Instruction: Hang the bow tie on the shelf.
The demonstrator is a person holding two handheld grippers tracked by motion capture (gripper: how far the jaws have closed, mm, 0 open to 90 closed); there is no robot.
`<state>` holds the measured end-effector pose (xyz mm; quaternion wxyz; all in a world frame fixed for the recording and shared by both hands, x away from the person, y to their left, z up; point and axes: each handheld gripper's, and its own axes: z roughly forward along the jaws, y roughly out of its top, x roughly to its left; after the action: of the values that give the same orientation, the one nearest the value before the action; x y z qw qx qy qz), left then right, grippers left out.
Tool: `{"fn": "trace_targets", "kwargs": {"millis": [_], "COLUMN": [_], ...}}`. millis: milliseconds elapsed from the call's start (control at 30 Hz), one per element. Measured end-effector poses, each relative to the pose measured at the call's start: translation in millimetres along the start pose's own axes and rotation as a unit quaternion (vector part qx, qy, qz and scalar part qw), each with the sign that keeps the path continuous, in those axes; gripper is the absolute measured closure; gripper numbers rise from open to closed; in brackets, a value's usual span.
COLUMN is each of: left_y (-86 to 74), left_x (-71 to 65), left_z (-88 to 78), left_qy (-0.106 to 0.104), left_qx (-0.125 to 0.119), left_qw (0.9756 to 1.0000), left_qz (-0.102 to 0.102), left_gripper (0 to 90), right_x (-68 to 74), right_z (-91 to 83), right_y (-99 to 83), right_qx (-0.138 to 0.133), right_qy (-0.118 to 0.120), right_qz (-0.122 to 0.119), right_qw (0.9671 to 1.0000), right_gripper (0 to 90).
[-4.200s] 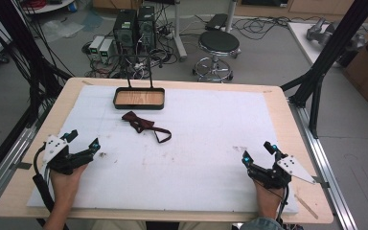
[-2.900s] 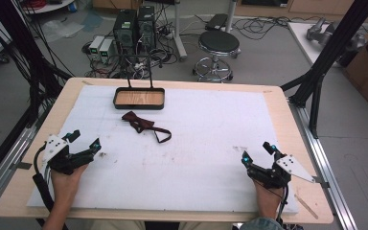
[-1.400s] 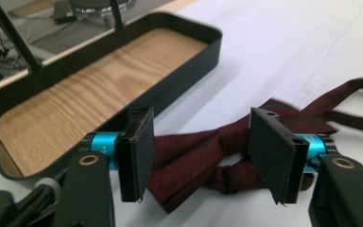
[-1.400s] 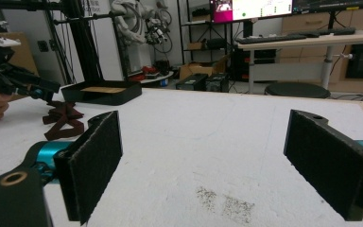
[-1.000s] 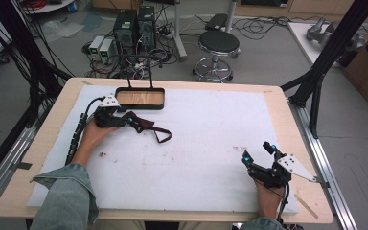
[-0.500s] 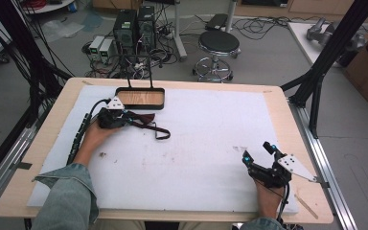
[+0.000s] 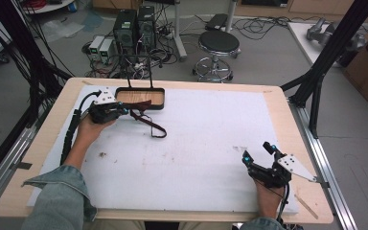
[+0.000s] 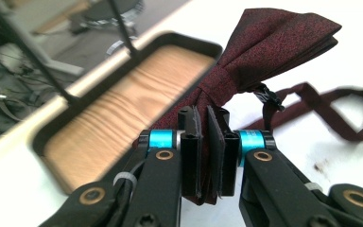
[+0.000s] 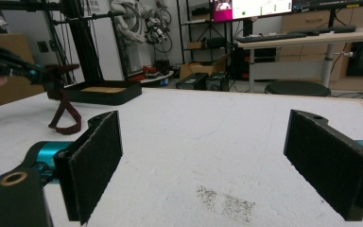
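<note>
A dark red bow tie (image 8: pixel 269 45) is pinched by one wing between the pads of my left gripper (image 8: pixel 208 156), lifted off the white mat. Its thin strap (image 7: pixel 154 128) hangs down in a loop to the mat. In the high view the left gripper (image 7: pixel 122 111) holds the tie (image 7: pixel 135 110) just in front of the black tray (image 7: pixel 140 90) with a wooden bottom at the table's far left. My right gripper (image 7: pixel 258 155) rests near the front right corner, open, with nothing between its pads (image 9: pixel 97 156).
The tray (image 8: pixel 52 130) has a wire handle rising at its far side. A white foam mat (image 7: pixel 206 139) covers the wooden table. Small dirt specks mark the mat (image 9: pixel 227 203). A stool (image 7: pixel 219 43) and electronics stand on the floor behind the table.
My left gripper went from the front left corner to the bow tie, shut on it and lifted it toward the tray. The right gripper has stayed put.
</note>
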<state>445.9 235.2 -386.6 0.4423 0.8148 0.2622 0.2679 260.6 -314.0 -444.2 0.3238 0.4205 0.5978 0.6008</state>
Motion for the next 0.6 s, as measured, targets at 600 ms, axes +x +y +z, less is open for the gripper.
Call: {"fn": "trace_targets", "kwargs": {"millis": [600], "left_y": [23.3], "left_x": [18.8], "left_z": [-32.1], "left_qy": [0.079], "left_qx": [-0.042], "left_qw": [0.9951], "left_qz": [-0.043], "left_gripper": [84.0], "right_x": [-0.3], "right_z": [0.0], "right_y": [-0.1], "right_qx": [0.001], "right_qy": [0.001], "right_qz": [0.001], "right_qw": [1.0], "right_gripper": [11.3]}}
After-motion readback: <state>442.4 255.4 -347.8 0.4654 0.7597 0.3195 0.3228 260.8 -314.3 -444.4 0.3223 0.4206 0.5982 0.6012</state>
